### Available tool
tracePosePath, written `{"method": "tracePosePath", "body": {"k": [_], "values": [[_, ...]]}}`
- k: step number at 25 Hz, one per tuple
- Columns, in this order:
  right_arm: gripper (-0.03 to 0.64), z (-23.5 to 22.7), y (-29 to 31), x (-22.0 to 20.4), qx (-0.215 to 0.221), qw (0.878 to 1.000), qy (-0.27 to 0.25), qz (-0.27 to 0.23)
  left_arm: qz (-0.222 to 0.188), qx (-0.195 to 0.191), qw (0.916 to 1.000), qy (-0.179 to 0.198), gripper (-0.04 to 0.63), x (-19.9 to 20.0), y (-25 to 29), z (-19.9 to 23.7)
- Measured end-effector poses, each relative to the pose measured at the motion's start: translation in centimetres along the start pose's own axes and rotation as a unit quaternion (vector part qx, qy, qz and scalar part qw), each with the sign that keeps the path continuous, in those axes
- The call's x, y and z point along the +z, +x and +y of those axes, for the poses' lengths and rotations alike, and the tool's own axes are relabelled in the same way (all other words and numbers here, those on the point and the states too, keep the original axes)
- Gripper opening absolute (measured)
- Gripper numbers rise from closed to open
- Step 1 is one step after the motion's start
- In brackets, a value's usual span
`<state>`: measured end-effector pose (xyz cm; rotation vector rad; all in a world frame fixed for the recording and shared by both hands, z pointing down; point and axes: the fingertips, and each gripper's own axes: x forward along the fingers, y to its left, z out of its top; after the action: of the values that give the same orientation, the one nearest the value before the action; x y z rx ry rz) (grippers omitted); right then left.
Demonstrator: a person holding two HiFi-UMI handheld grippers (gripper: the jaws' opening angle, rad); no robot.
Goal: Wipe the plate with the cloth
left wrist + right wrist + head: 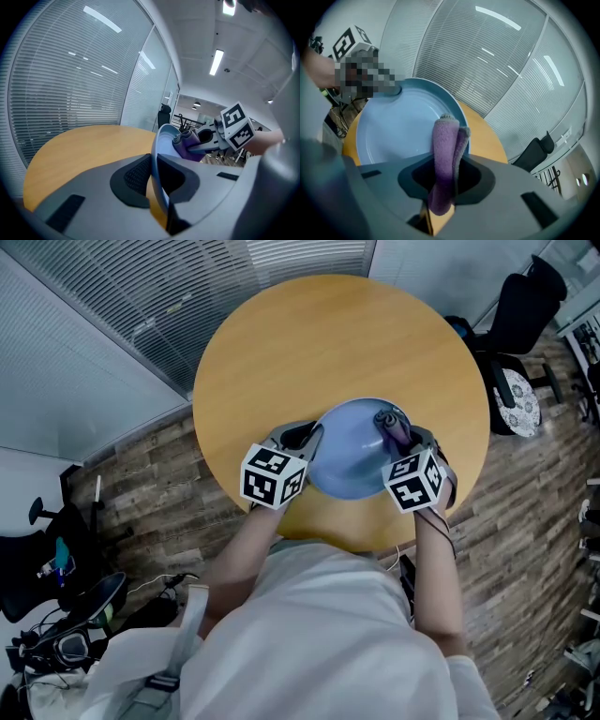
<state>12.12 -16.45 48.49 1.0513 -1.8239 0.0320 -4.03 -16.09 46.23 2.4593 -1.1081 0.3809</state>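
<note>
1. I hold the left tool (153, 176) clenched on the near-left rim of the blue plate (352, 460). In the left gripper view, the thin edge of the rim runs straight up between the two dark pads.
2. The plate sits tilted rather than flat, with its hollow face turned toward my right side. It hangs over the near part of the round wooden bench (337, 343). I cannot tell whether its lower edge touches the wood.
3. My right tool (452, 176) is clamped on a folded purple cloth (445, 150). The fold stands upright between the jaws, and a short end hangs out below them.
4. The upper end of the cloth lies against the plate's inner face, close to the right-hand rim. In the head view it shows as a dark purple wad at the plate's far-right edge.
5. The two tools face each other across the plate, one at each side, with their marker cubes toward me.
6. Beyond the bench stands a glass wall with slatted blinds (187, 296). A black office chair (520, 315) stands on the plank floor (141, 493) to the right.
</note>
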Motion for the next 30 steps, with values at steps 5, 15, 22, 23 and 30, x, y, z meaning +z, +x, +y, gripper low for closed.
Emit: {"method": "tracePosePath", "body": {"k": [5, 15, 22, 23, 30], "values": [[0.094, -0.4, 0.0, -0.4, -0.009, 1.000, 0.005, 0.005, 0.000, 0.000, 1.0000, 0.000, 0.032, 0.0, 0.0, 0.1], [0.094, -1.4, -0.4, -0.8, -0.038, 0.999, 0.009, 0.001, -0.006, -0.001, 1.0000, -0.007, 0.034, 0.6, 0.2, -0.3], [0.094, 0.7, -0.3, -0.4, -0.012, 1.000, -0.018, -0.007, 0.001, 0.004, 1.0000, -0.006, 0.035, 0.2, 0.1, -0.3], [0.094, 0.9, -0.3, -0.3, -0.008, 1.000, -0.021, -0.009, 0.001, 0.004, 1.0000, -0.007, 0.035, 0.2, 0.1, -0.3], [0.094, 2.9, -0.4, 1.3, 0.014, 0.999, -0.042, -0.022, 0.009, 0.006, 0.9999, -0.003, 0.034, -0.2, 0.1, -0.3]]}}
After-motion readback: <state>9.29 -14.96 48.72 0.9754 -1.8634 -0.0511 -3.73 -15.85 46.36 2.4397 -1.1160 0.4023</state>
